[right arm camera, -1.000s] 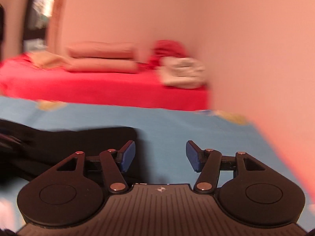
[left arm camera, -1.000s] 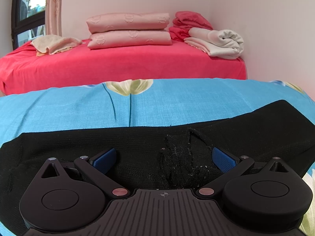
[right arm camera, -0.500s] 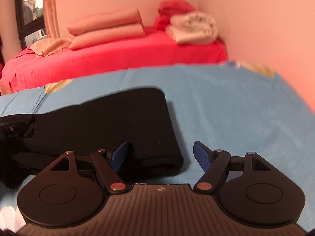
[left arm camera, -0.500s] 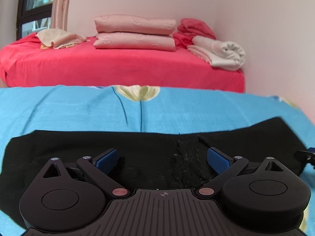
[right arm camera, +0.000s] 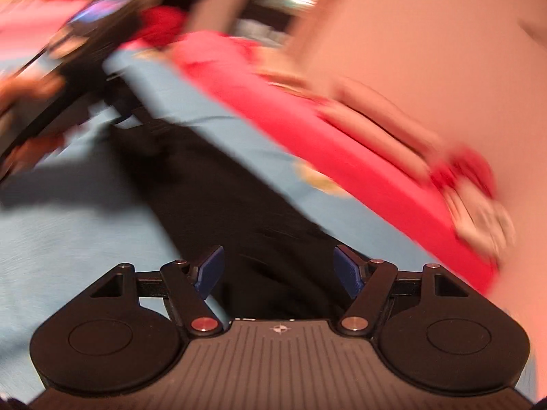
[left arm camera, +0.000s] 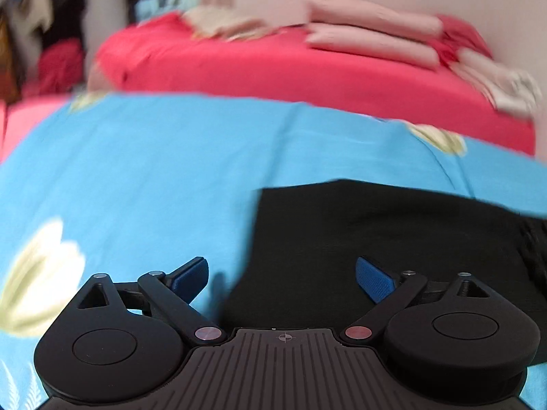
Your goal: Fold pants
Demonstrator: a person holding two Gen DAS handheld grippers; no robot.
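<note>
The black pants (left arm camera: 393, 235) lie flat in a long band on the blue flowered sheet (left arm camera: 154, 177). In the left wrist view their left end sits just ahead of my left gripper (left arm camera: 282, 276), which is open and empty, with its right finger over the cloth. In the right wrist view the pants (right arm camera: 239, 212) run away to the upper left as a dark strip. My right gripper (right arm camera: 278, 270) is open and empty, low over their near end. The right wrist view is tilted and blurred.
A red bed (left arm camera: 307, 68) stands behind the blue sheet, with folded pink bedding (left arm camera: 372, 37) and a white towel (left arm camera: 502, 85) by the wall. The other gripper and a hand (right arm camera: 37, 78) show blurred at the far left of the right wrist view.
My left gripper has swung left to the left end of the pants. My right gripper has turned and tilted, so it looks along the pants. Both stayed open.
</note>
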